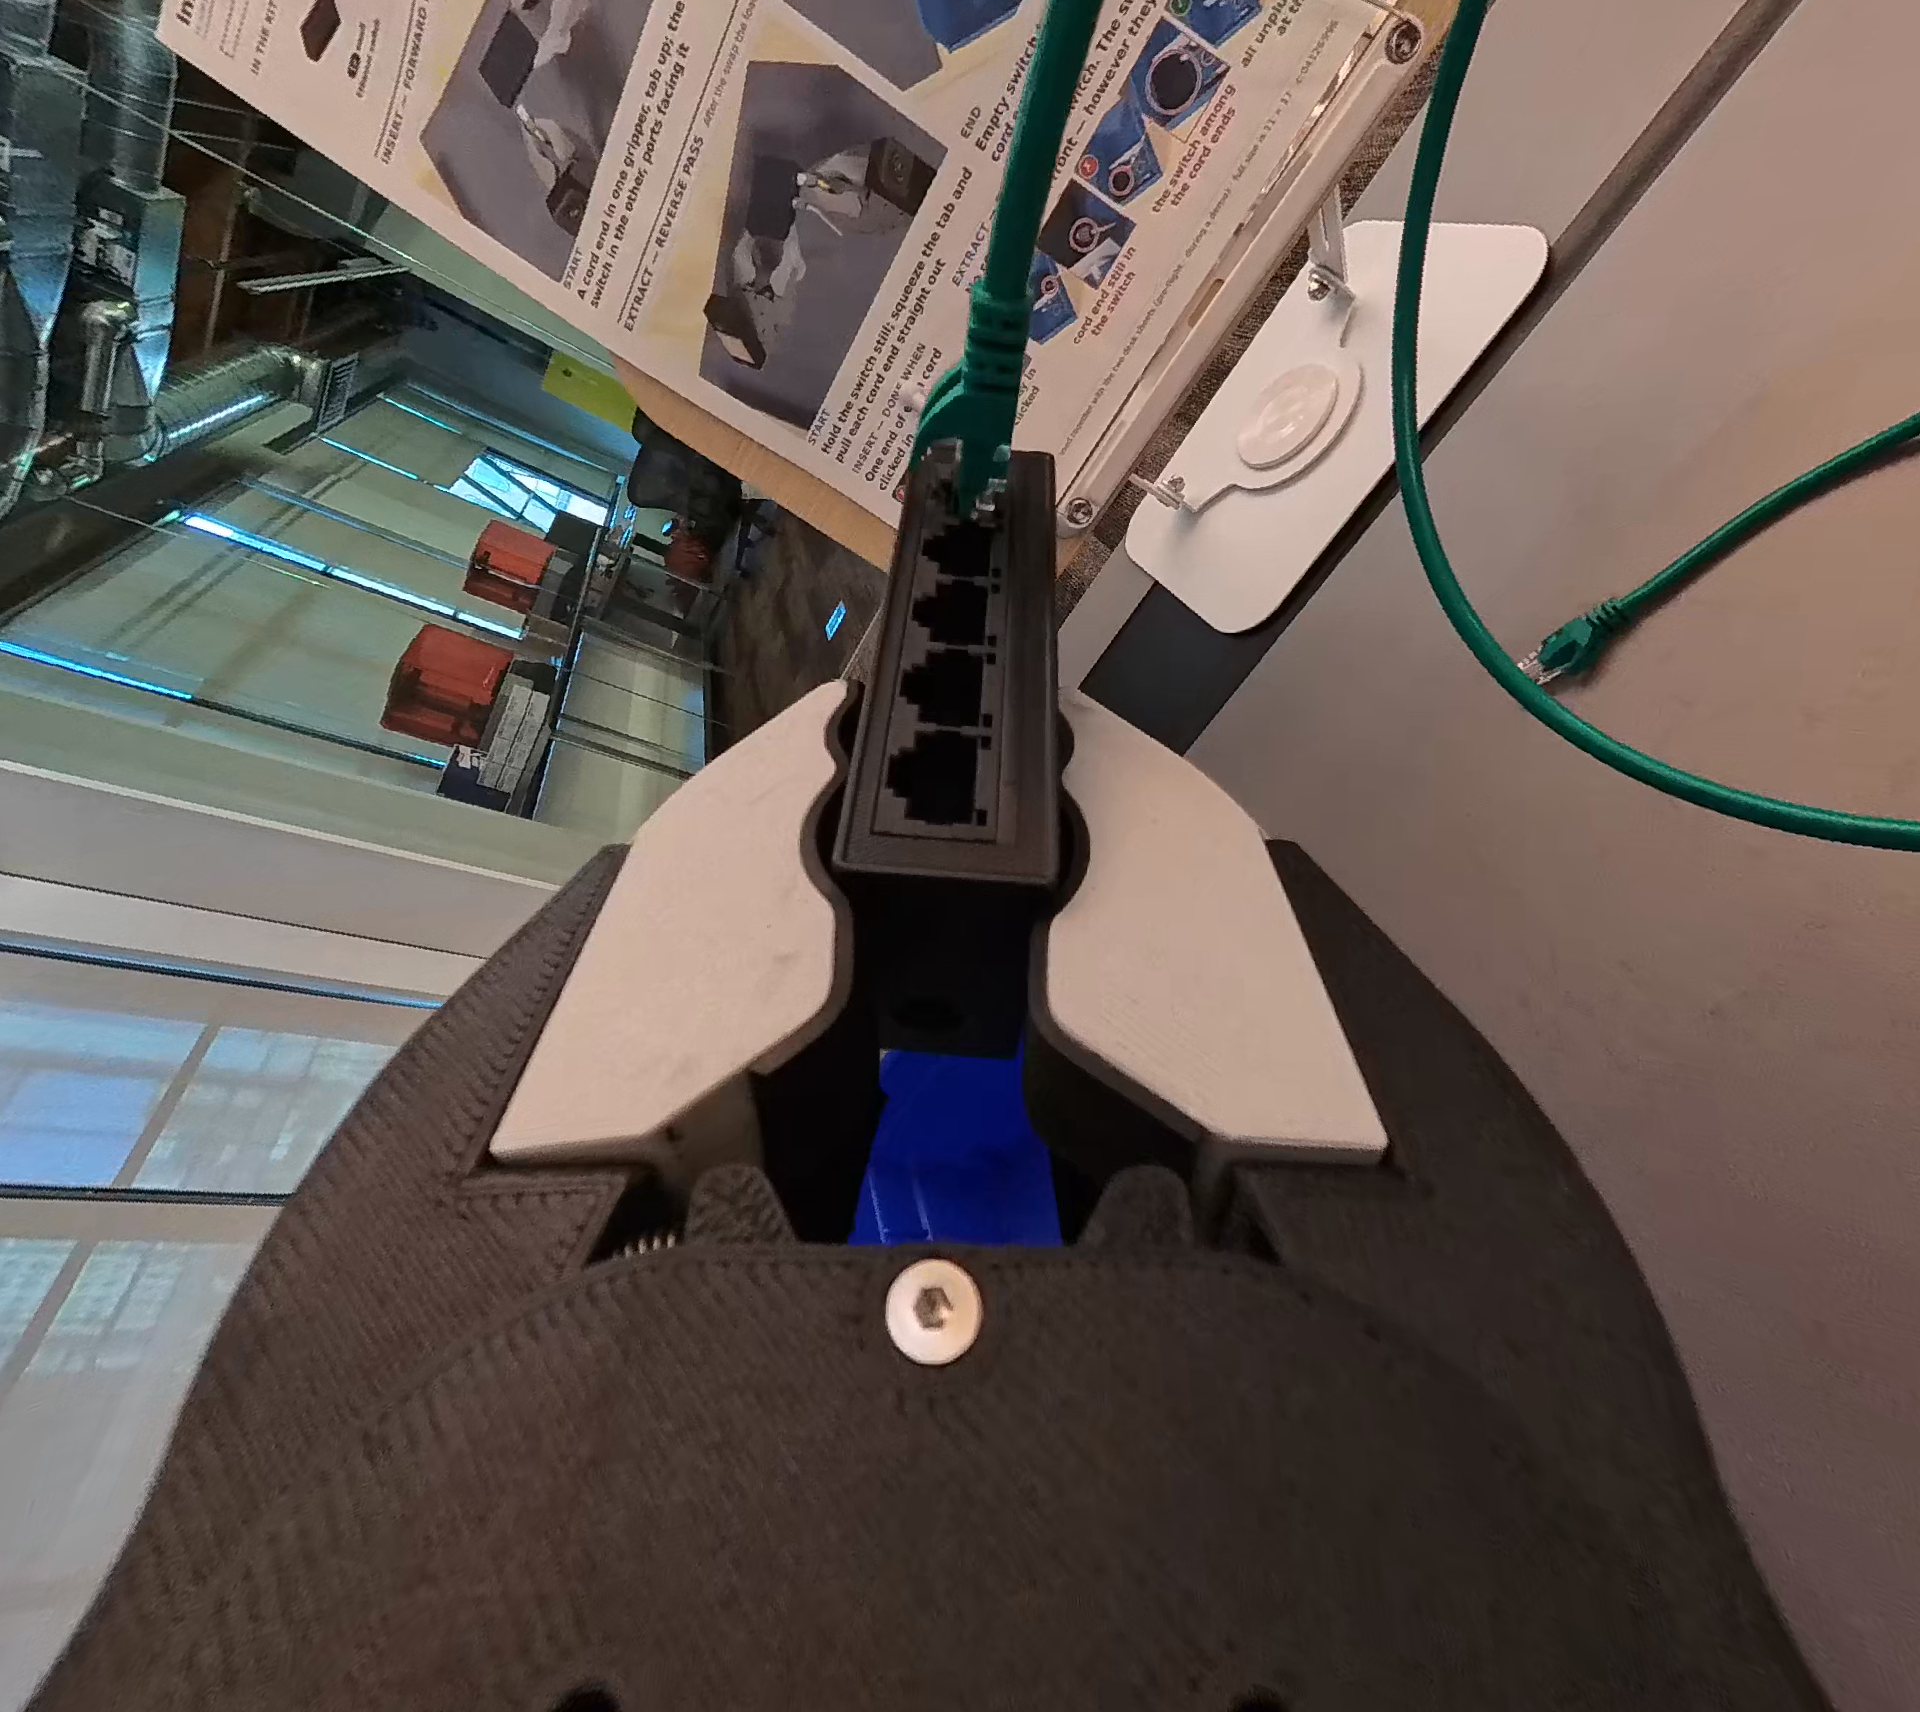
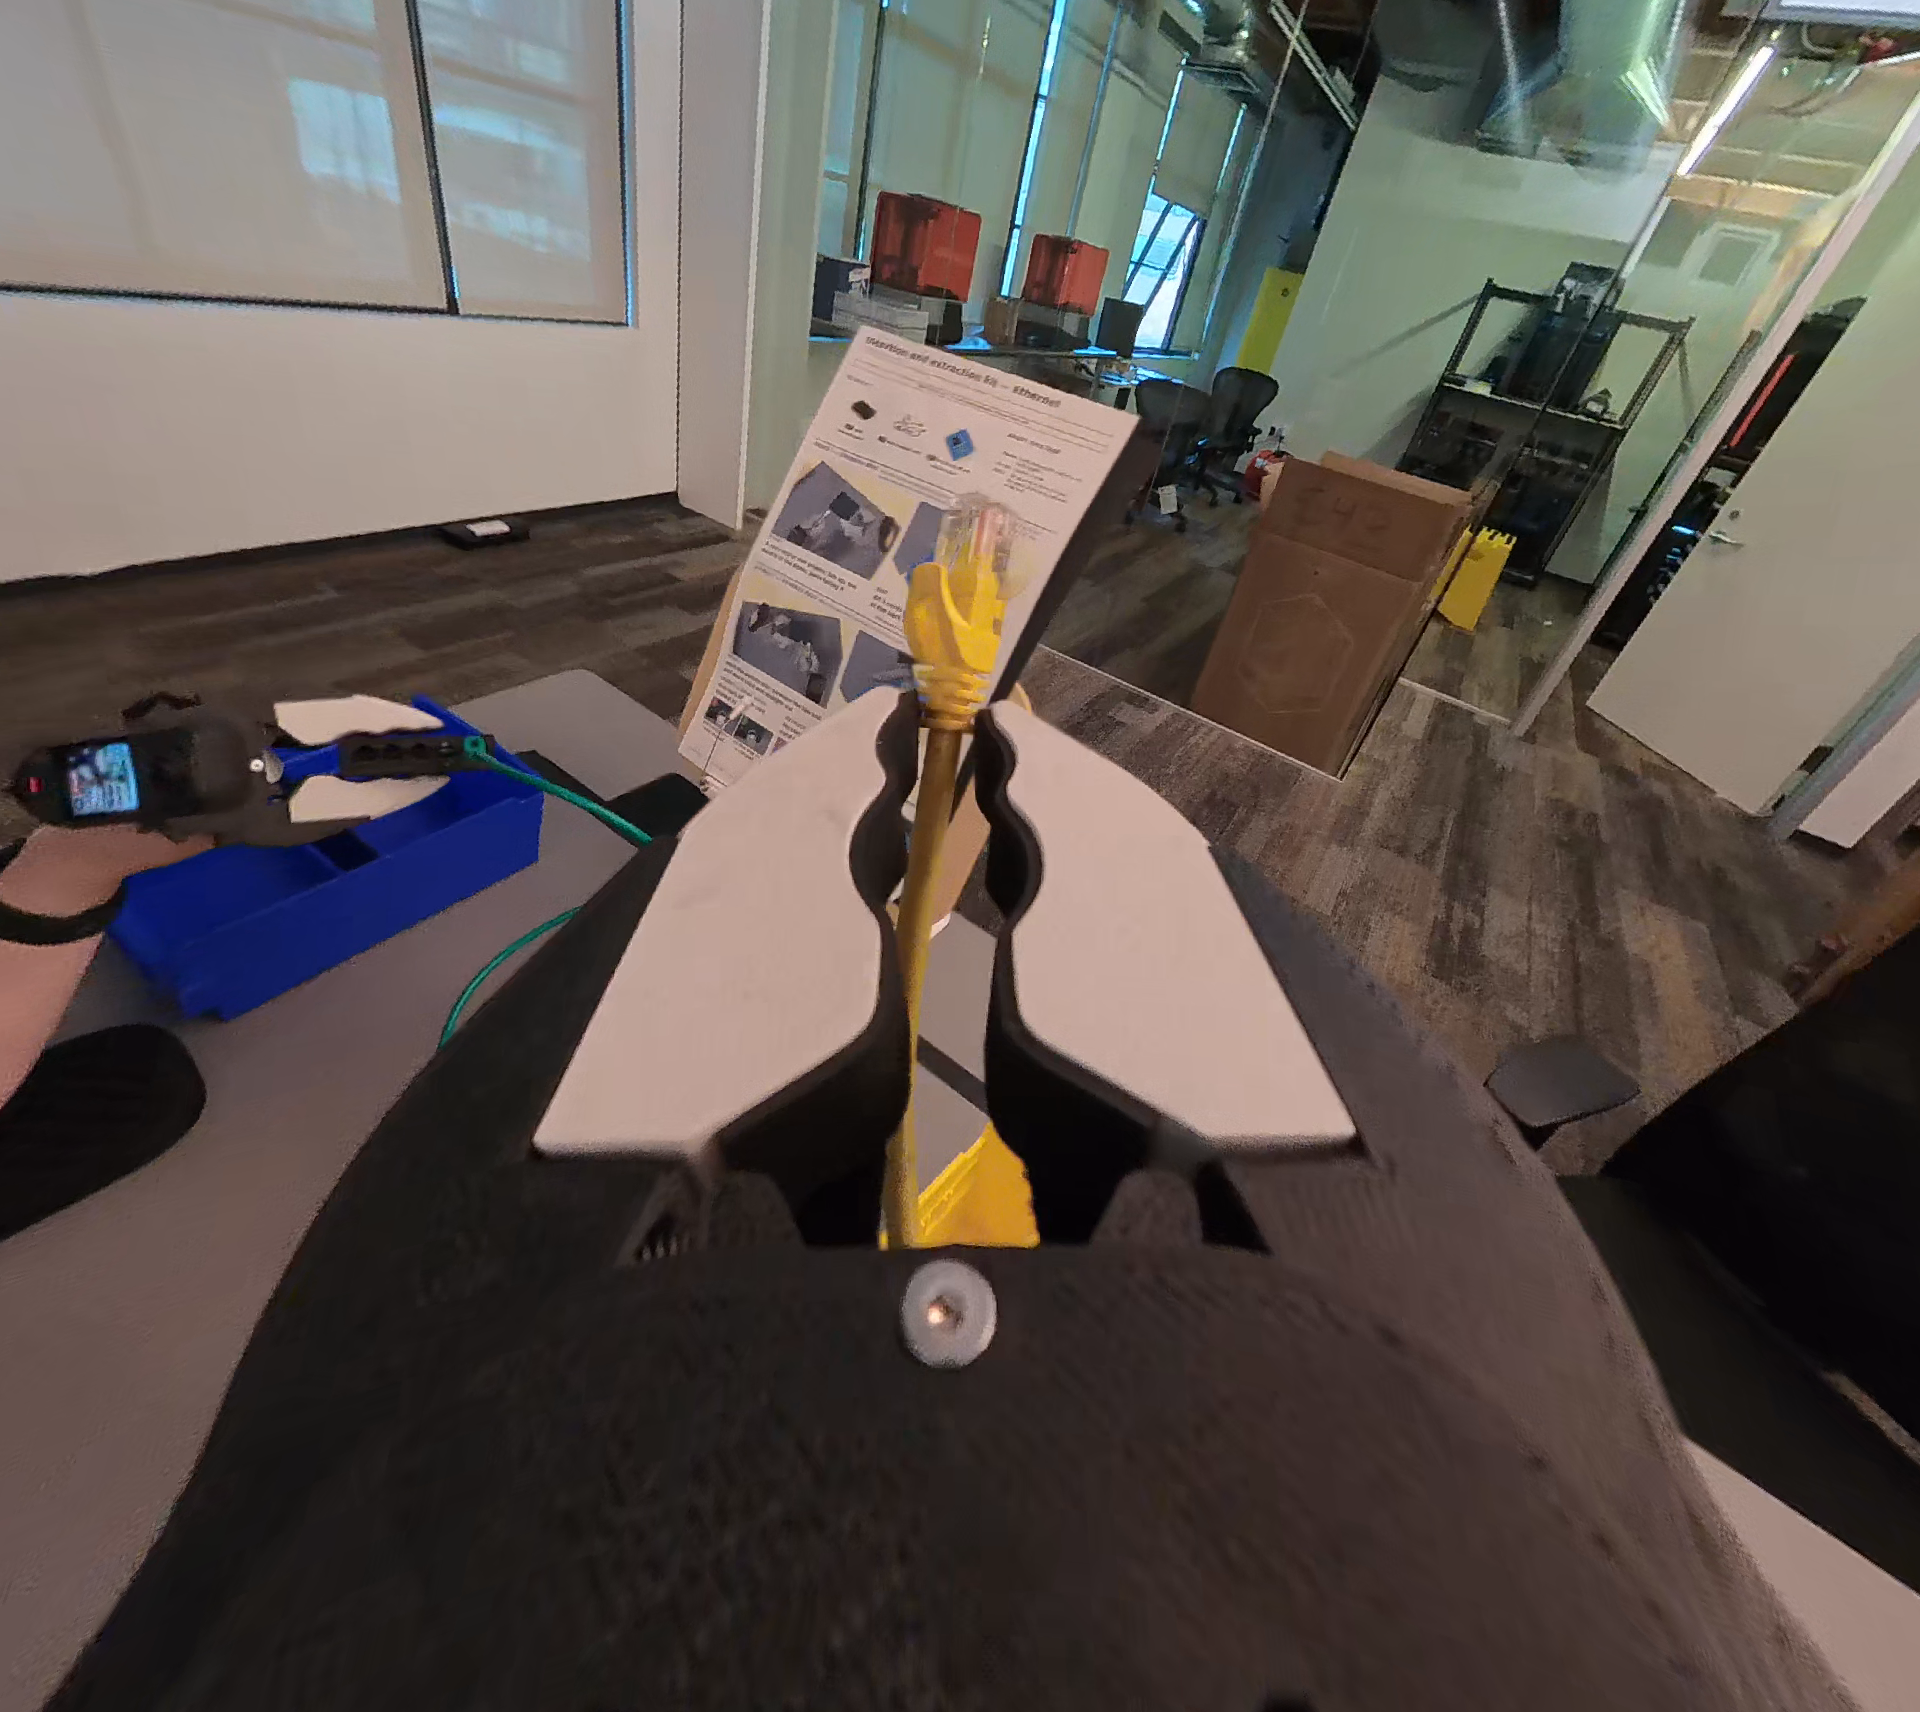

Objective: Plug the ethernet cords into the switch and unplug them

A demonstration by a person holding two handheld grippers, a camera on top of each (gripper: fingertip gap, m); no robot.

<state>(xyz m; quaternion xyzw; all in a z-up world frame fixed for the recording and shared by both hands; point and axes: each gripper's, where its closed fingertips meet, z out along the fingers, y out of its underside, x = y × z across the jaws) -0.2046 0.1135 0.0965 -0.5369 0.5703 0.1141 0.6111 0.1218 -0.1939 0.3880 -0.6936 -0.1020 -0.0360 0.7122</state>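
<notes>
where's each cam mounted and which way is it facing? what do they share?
Left wrist: on the left gripper, rolled sideways, looking along its fingers at the black switch it clamps; green cord plugged in.
Right wrist: on the right gripper, upright, facing the room; holds the yellow cord; the person's hand shows at left.
Shared: switch, green cord, instruction sheet.

Left gripper (image 1: 951, 789): broad black printed body with fine ribbed layer lines, rounded like a shield. Two pale grey fingers (image 1: 727, 914) with black wavy inner edges. One silver hex screw (image 1: 933, 1315) centred behind the jaws. Right gripper (image 2: 940, 727): same black body, same pale grey fingers (image 2: 748, 945), same silver screw (image 2: 948, 1315). Seen from the right wrist view, small lit camera screen (image 2: 102, 779) at the back of the left gripper, and a black strap (image 2: 47, 919) around the wrist.
</notes>
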